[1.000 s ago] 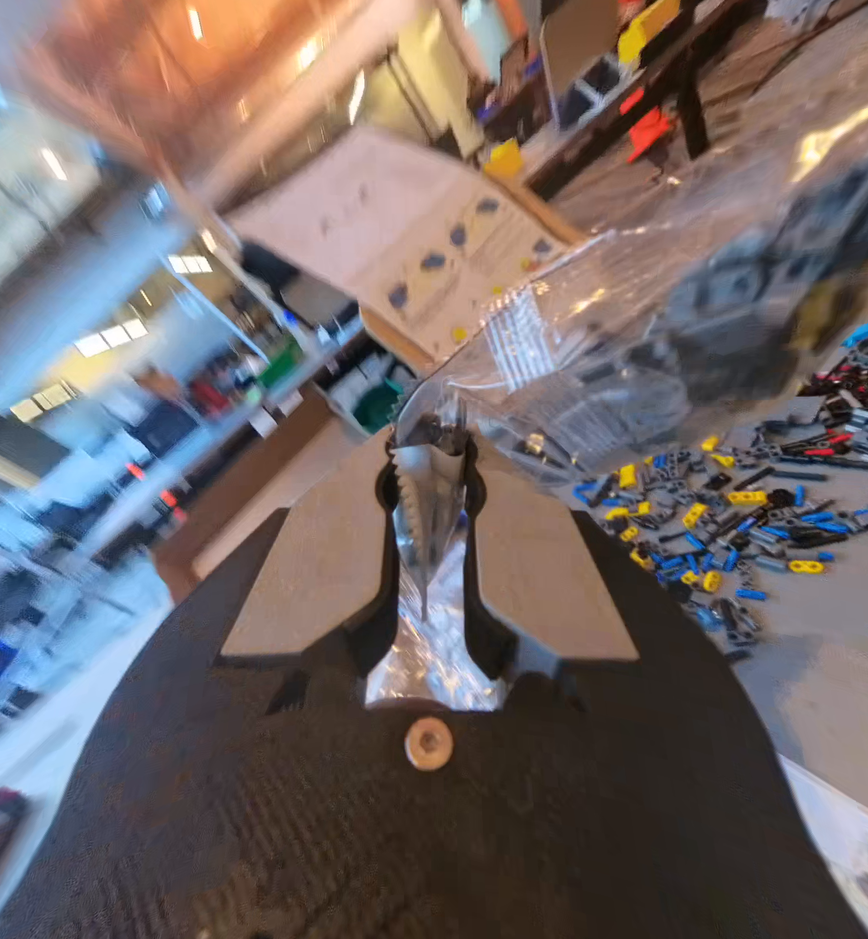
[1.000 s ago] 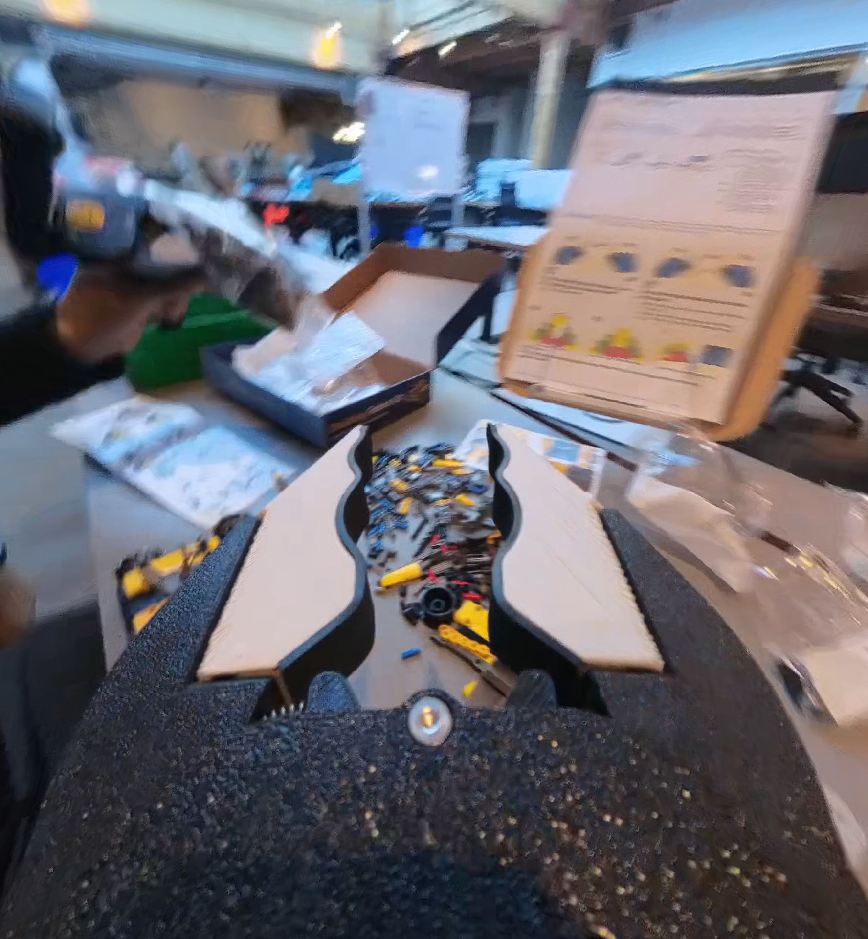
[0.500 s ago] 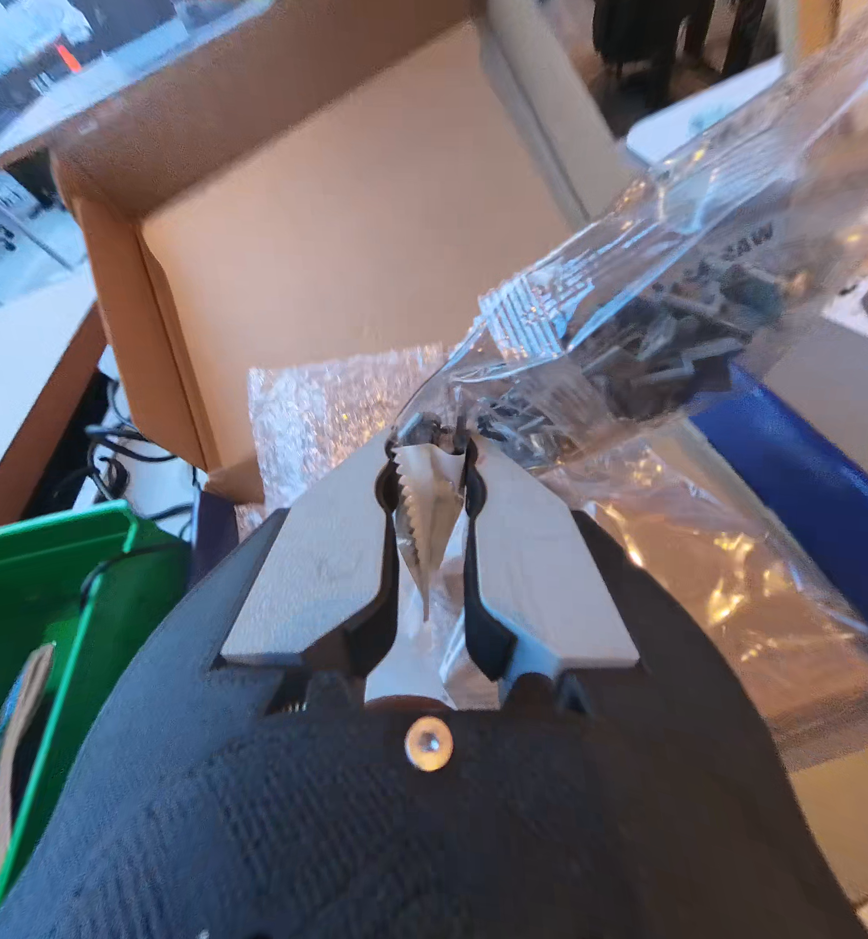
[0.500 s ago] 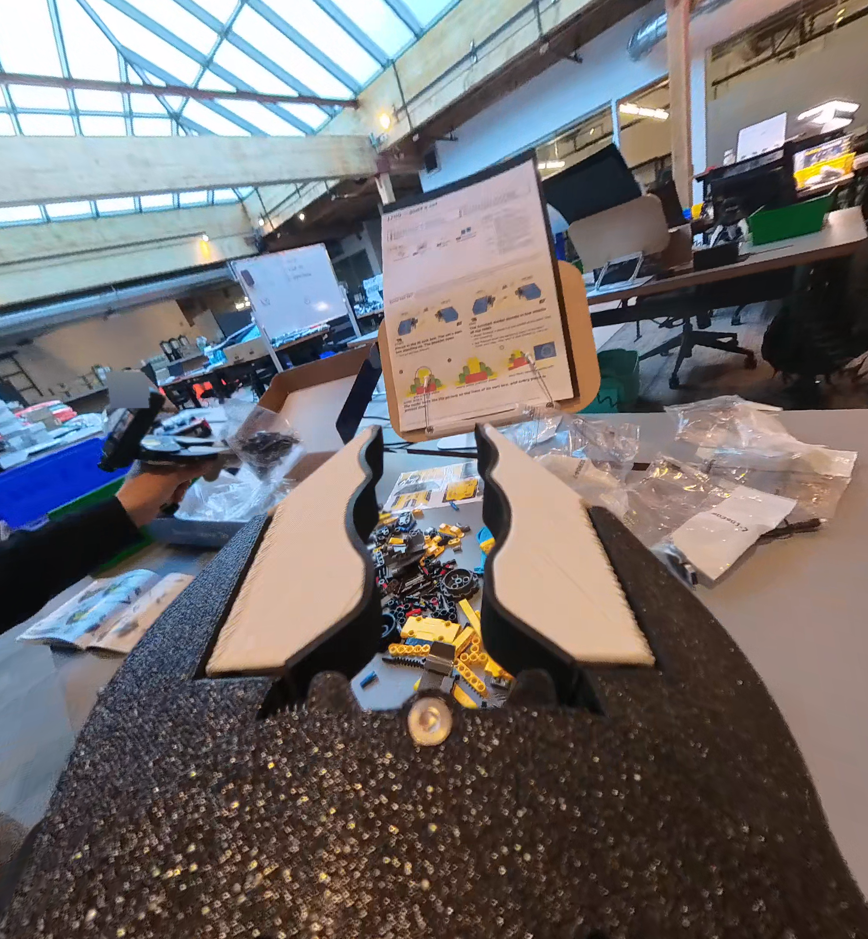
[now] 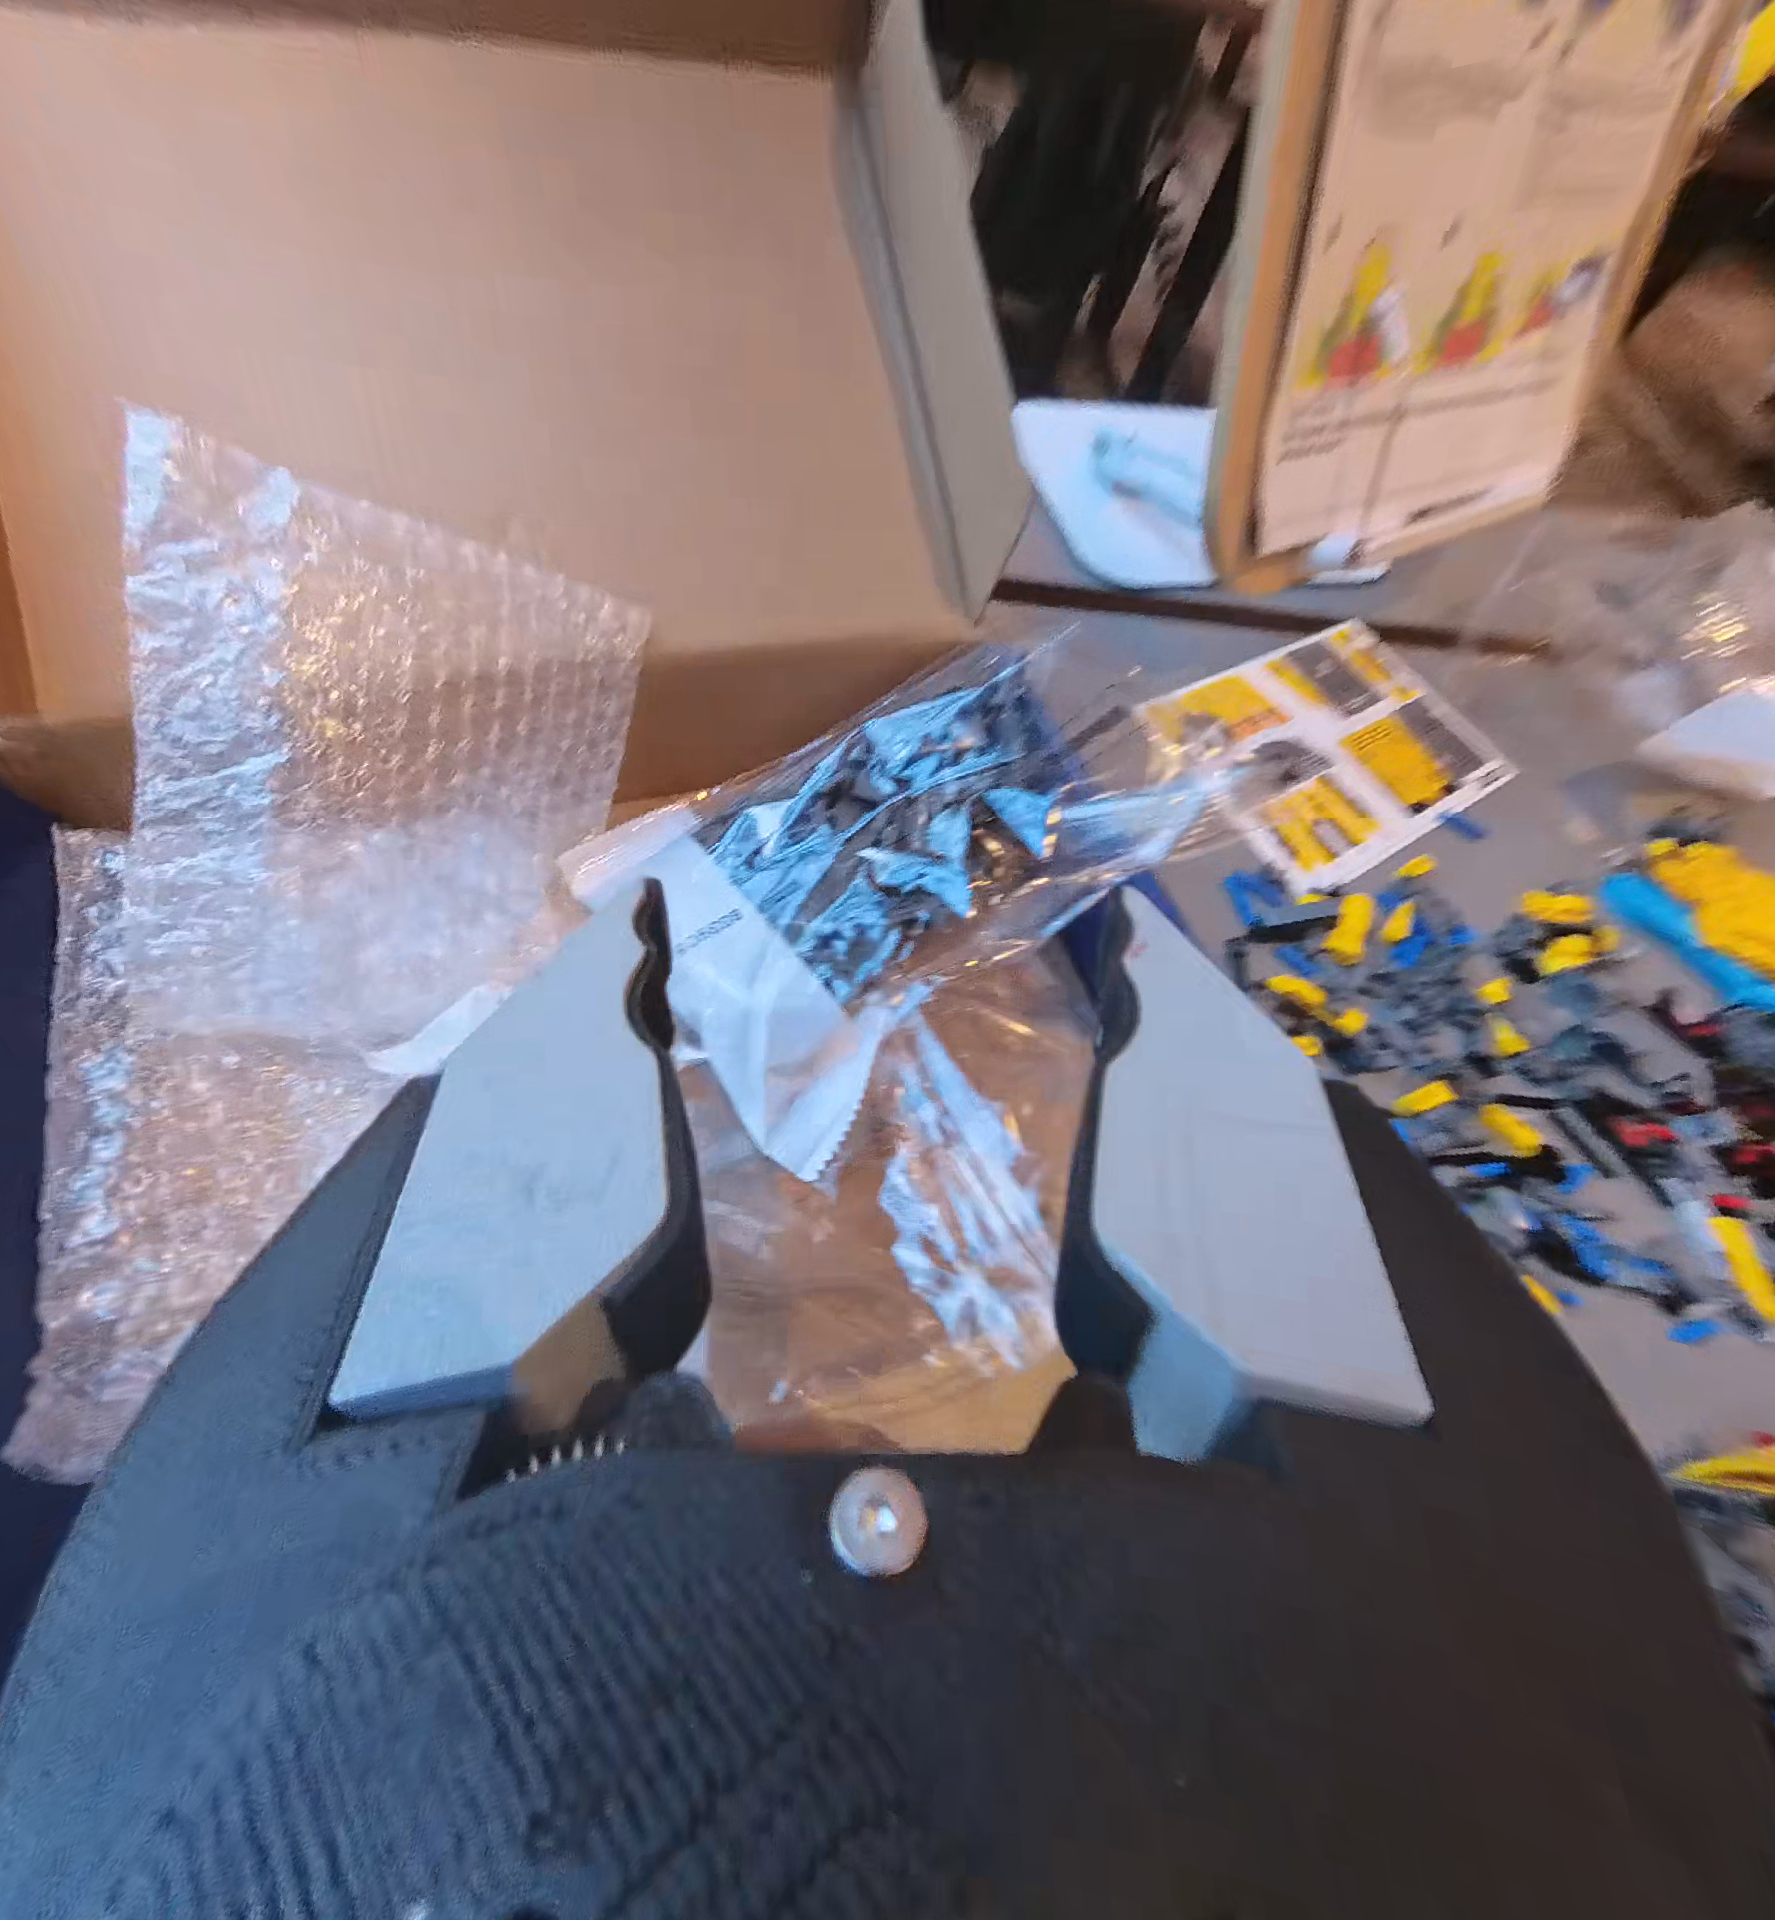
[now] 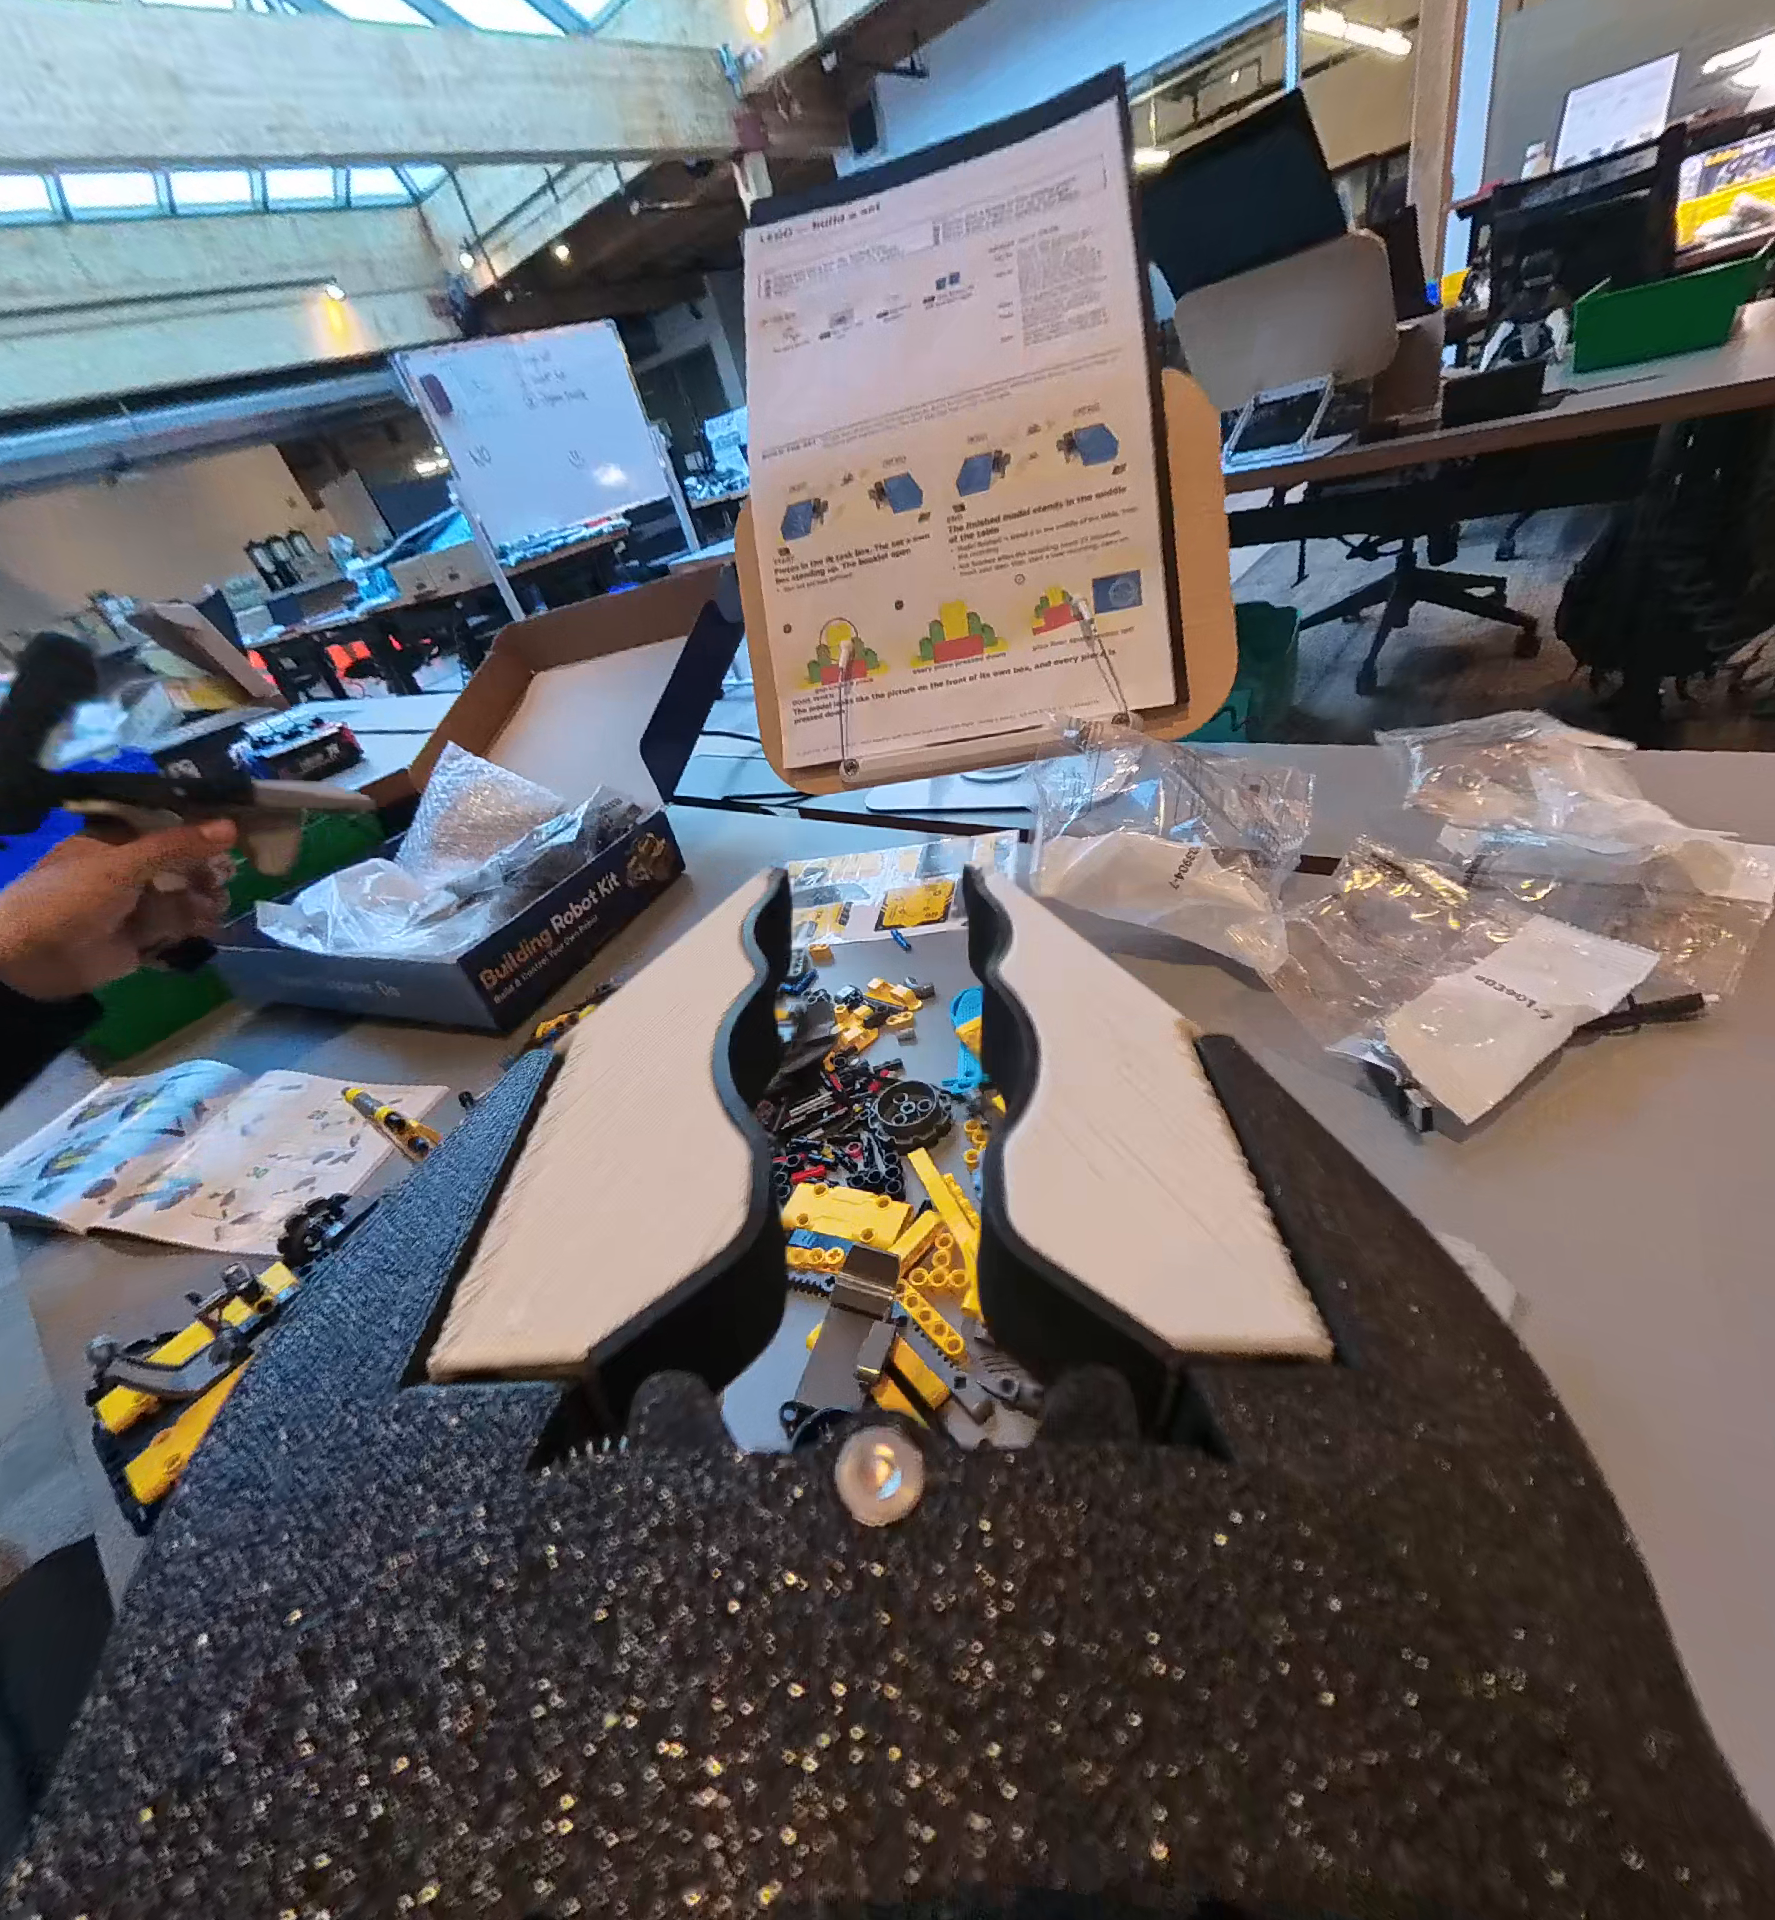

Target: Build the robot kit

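Observation:
My left gripper (image 5: pixel 885 914) is wide open over the open blue box (image 6: pixel 467 966). A clear plastic bag of dark parts (image 5: pixel 893 831) lies loose beyond and between its fingertips, on other plastic in the box; the pads do not press on it. Bubble wrap (image 5: pixel 322 727) stands against the box's cardboard lid (image 5: pixel 447 312). The right wrist view shows the left gripper (image 6: pixel 270 821) in a hand at the box's left end. My right gripper (image 6: pixel 875 894) is open and empty above a pile of yellow, blue and black bricks (image 6: pixel 862 1143).
An instruction sheet on a stand (image 6: pixel 956 468) stands behind the pile. Several plastic bags (image 6: pixel 1485 935) lie to the right on the grey table (image 6: pixel 1589 1351). An open booklet (image 6: pixel 197 1153) and a part-built yellow model (image 6: pixel 176 1361) lie at the left. A sticker sheet (image 5: pixel 1330 748) lies beside the box. Tip to tip, the grippers are about 55 cm apart.
My left gripper was shut on the bag's edge and carried it over the box; it has now opened and let the bag go. My right gripper's fingers have closed a little, still on nothing.

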The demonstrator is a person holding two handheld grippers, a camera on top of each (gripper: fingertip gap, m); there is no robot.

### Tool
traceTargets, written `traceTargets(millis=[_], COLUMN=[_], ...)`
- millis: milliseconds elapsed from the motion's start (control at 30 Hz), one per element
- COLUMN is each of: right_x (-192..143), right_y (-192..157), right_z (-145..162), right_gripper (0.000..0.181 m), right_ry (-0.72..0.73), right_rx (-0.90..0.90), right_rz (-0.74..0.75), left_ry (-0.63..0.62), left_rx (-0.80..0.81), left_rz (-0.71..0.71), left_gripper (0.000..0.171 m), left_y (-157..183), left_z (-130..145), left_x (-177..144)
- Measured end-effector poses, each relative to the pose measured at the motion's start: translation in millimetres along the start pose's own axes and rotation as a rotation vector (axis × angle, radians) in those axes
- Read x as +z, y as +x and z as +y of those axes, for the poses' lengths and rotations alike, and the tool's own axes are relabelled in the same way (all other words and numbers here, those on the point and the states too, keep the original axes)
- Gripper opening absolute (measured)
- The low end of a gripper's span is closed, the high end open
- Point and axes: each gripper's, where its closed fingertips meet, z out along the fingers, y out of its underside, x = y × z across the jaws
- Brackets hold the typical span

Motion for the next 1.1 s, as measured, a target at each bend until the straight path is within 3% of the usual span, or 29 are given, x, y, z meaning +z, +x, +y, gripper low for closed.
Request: traceTargets(millis=[133, 233, 367, 467, 633, 867, 1000, 1100], right_x=[14.1, 26.7, 43.6, 55.0, 71.4, 99.8, 120.9, 137.3], right_y=[-8.5, -14.8, -25.5, -30.2, -40.4, -46.9, -50.2, -61.1], right_z=[16.2, 33.9, 59.6, 73.9, 87.2, 95.7, 106.3, 127.1], right_gripper=[0.032, 0.033, 0.035, 0.035, 0.036, 0.036, 0.036, 0.036], right_ry=[-0.063, -0.140, -0.250, -0.308, -0.358, -0.434, -0.526, -0.681], right_rx=[-0.013, -0.035, -0.072, -0.104, -0.118, -0.181, -0.231, -0.280], right_rz=[-0.028, -0.038, -0.060, -0.062, -0.086, -0.099, -0.120, -0.187], left_ry=[0.091, 0.104, 0.068, -0.003, -0.005, 0.041, -0.094, -0.198], left_rx=[-0.005, 0.019, 0.031, 0.118, 0.243, 0.348, 0.481, 0.556], left_rz=[0.121, 0.236, 0.346, 0.353, 0.343, 0.440, 0.467, 0.464], left_gripper=[0.080, 0.079, 0.079, 0.077, 0.070, 0.071, 0.072, 0.072], left_y=[38.0, 74.8, 109.8, 118.6, 128.8, 181.2, 197.3, 198.3], left_z=[-6.7, 10.0, 41.1, 52.2, 24.2, -35.8, -30.1, -18.5], left_x=[-29.1, -47.7, -55.1, -49.3, -33.5, -6.3, 12.8, 23.4])
